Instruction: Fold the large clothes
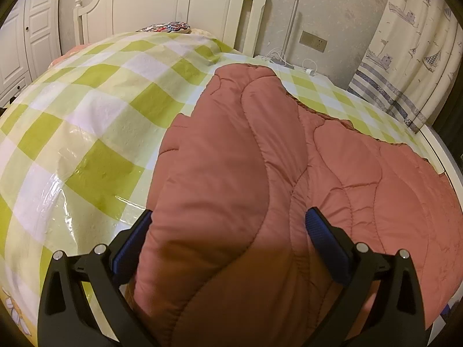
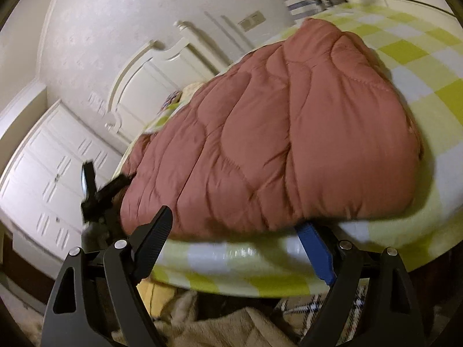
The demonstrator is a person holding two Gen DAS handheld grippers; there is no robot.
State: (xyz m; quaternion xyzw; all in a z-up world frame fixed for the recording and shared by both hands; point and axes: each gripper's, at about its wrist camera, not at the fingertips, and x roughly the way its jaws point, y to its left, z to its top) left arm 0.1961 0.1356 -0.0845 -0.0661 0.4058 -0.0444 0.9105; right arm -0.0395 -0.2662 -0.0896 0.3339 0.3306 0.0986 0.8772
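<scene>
A large pink quilted coat (image 1: pixel 260 150) lies on a bed covered with a green and white checked plastic sheet (image 1: pixel 86 101). My left gripper (image 1: pixel 228 222) is open, its blue-padded fingers (image 1: pixel 321 231) on either side of a thick folded bulge of the coat. In the right wrist view the coat (image 2: pixel 275 133) lies bunched near the bed's near edge. My right gripper (image 2: pixel 234 225) is open and empty, just below the coat's near edge at the bed's rim. The left gripper (image 2: pixel 98 193) shows as a dark shape at the coat's left end.
A white headboard (image 1: pixel 173 8) stands at the far end with a patterned pillow (image 1: pixel 165 27) before it. A curtain with boats (image 1: pixel 411 43) hangs at the right. White cupboards (image 2: pixel 49 179) stand at the left. Beige and plaid cloth (image 2: pixel 231 326) lies below the bed's edge.
</scene>
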